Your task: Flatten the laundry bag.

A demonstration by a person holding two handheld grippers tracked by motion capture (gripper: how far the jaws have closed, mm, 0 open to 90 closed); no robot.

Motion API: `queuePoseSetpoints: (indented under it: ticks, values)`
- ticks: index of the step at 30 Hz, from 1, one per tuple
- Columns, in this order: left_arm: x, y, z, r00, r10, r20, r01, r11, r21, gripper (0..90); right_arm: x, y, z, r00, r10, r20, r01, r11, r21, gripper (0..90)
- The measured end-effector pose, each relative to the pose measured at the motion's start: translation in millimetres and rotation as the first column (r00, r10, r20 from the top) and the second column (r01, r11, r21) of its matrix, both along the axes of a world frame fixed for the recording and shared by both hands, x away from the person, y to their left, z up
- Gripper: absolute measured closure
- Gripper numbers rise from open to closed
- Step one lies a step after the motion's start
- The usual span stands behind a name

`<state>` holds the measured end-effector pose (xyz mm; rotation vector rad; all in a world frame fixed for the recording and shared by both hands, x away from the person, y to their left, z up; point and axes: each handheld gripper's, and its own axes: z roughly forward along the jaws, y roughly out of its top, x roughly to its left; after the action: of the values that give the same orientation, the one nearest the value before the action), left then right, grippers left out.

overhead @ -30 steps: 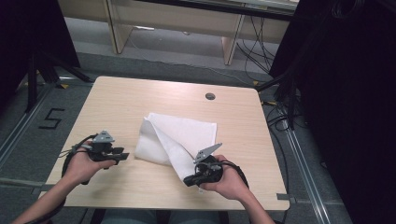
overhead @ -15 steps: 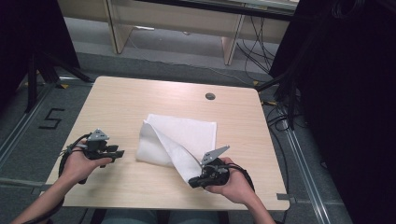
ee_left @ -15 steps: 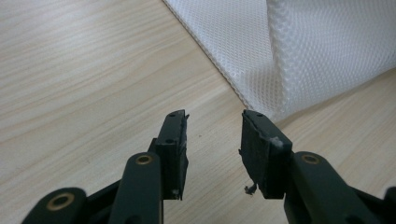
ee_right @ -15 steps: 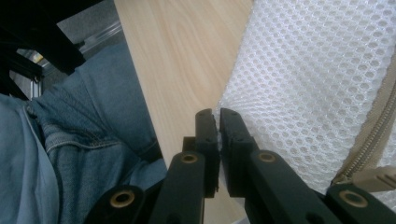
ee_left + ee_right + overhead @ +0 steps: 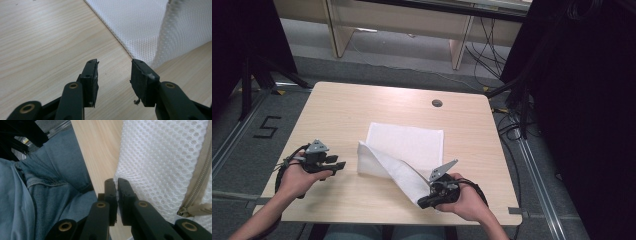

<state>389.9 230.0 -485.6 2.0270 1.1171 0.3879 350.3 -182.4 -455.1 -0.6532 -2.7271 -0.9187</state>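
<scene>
A white mesh cloth (image 5: 407, 142) with a beige zipper (image 5: 197, 192) lies at the middle of the wooden table (image 5: 362, 105). One flap of it is drawn out toward the front right. My right gripper (image 5: 422, 202) is shut on that flap's edge near the table's front edge; in the right gripper view the jaws (image 5: 115, 181) pinch the mesh (image 5: 160, 165). My left gripper (image 5: 339, 162) rests just left of the cloth. Its jaws (image 5: 113, 67) have just been opening and hold nothing. The cloth's edge (image 5: 140, 25) lies a little beyond them.
A round cable hole (image 5: 437, 103) sits near the table's far edge. The person's jeans (image 5: 50, 182) show below the front edge. Cables (image 5: 512, 130) trail on the floor to the right, and desk legs (image 5: 337, 35) stand behind the table.
The left gripper's jaws have spread wider just left of the cloth. The right hand has drawn slightly toward the front edge, stretching the cloth flap with it.
</scene>
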Motion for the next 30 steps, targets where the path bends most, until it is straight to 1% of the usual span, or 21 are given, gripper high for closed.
queuePoseSetpoints:
  ticks: [1,3,4,5,7,8,9,10,11,13,14,15,17,18,19,21,23,25,28,29,30]
  values:
    - [-1.5,0.3,0.3,0.9999,0.005,0.013,-0.005,1.0,-0.001,56.2,-1.5,-3.2,0.8,0.9991,-0.007,-0.042,0.007,1.0,-0.005,87.1]
    - [-2.0,0.0,1.1,0.9999,0.012,0.008,-0.012,0.9999,-0.007,56.3,-0.1,-5.6,0.0,0.9998,0.009,-0.02,-0.008,1.0,0.008,87.1]
    - [-2.5,2.3,3.1,0.9999,-0.006,0.011,0.006,0.9998,0.018,56.3,-1.9,-6.8,1.3,0.9992,-0.012,-0.037,0.012,1.0,-0.003,87.0]
    - [-2.5,2.9,4.3,0.9999,-0.015,0.001,0.015,0.9996,0.025,56.3,-2.0,-7.8,1.4,0.9996,-0.019,-0.021,0.018,1.0,-0.006,87.0]
    - [-2.9,1.5,3.8,1.0,-0.003,0.008,0.003,0.9999,0.014,56.3,-2.7,-9.6,1.0,0.9996,-0.027,-0.006,0.027,1.0,-0.006,87.0]
    - [-2.7,2.2,4.1,0.9999,-0.014,0.007,0.014,0.9996,0.026,56.3,-2.7,-9.6,1.0,0.9996,-0.027,-0.006,0.027,1.0,-0.006,87.0]
    - [-3.2,-0.5,2.6,0.9999,0.004,0.012,-0.004,1.0,0.0,56.3,-2.9,-11.5,0.6,0.9998,-0.018,-0.012,0.018,1.0,0.002,86.9]
    - [-3.3,0.6,3.3,0.9999,-0.01,0.008,0.01,0.9996,0.026,56.2,-2.7,-11.8,-0.5,0.9998,-0.019,-0.006,0.019,1.0,0.002,86.9]
    - [-3.3,0.6,3.3,0.9999,-0.01,0.008,0.01,0.9996,0.026,56.1,-4.2,-12.6,0.6,0.9992,-0.033,-0.02,0.033,0.999,-0.016,86.8]
    - [-2.7,-0.8,2.5,0.9999,-0.016,0.005,0.016,0.9997,0.02,56.0,-4.9,-13.0,-0.8,0.998,-0.026,-0.057,0.025,1.0,-0.014,86.8]
    - [-2.7,-0.8,2.5,0.9999,-0.016,0.005,0.016,0.9997,0.02,55.9,-5.4,-13.2,-1.2,0.9985,-0.037,-0.041,0.036,0.999,-0.026,86.7]
    - [-2.3,-0.8,3.1,0.9998,-0.019,0.007,0.018,0.9993,0.031,55.9,-5.4,-13.2,-1.2,0.9985,-0.037,-0.041,0.036,0.999,-0.026,86.7]
    - [-2.0,-1.6,2.9,0.9997,-0.015,0.018,0.014,0.9996,0.026,55.9,-4.2,-15.3,-3.5,0.9989,-0.03,-0.036,0.029,0.999,-0.034,86.5]
    - [-2.0,-1.2,4.0,0.9998,-0.021,0.007,0.021,0.9994,0.028,55.9,-4.2,-15.3,-3.5,0.9989,-0.03,-0.036,0.029,0.999,-0.034,86.5]
    - [-2.7,-3.1,4.5,0.9997,-0.004,0.023,0.004,1.0,-0.005,57.0,-3.3,-17.7,-4.0,0.998,-0.048,-0.041,0.046,0.997,-0.055,86.4]
    - [-3.0,-3.8,5.6,0.9996,-0.003,0.028,0.003,0.9999,-0.012,57.2,-3.5,-19.7,-5.1,0.9963,-0.066,-0.055,0.062,0.995,-0.079,86.3]
    - [-4.4,-6.3,8.2,0.9987,0.008,0.05,-0.007,0.9997,-0.024,57.2,-2.7,-21.4,-5.6,0.9959,-0.068,-0.059,0.063,0.995,-0.081,86.2]
    - [-5.2,-8.4,9.7,0.998,0.006,0.063,-0.005,0.9996,-0.029,57.1,-2.4,-24.0,-6.4,0.9937,-0.068,-0.089,0.061,0.995,-0.08,86.1]
    - [-6.3,-10.9,11.5,0.998,-0.009,0.063,0.011,0.9996,-0.025,57.0,-2.7,-24.9,-7.4,0.9953,-0.07,-0.067,0.063,0.993,-0.096,86.0]
    - [-6.8,-13.8,10.7,0.9974,0.004,0.072,0.0,0.9988,-0.048,57.0,-1.9,-24.7,-8.4,0.9971,-0.053,-0.054,0.047,0.995,-0.09,86.0]
    - [-7.0,-16.4,11.3,0.9969,0.001,0.078,0.004,0.9984,-0.057,56.8,-4.0,-23.2,-8.5,0.9951,-0.065,-0.073,0.058,0.993,-0.104,85.9]
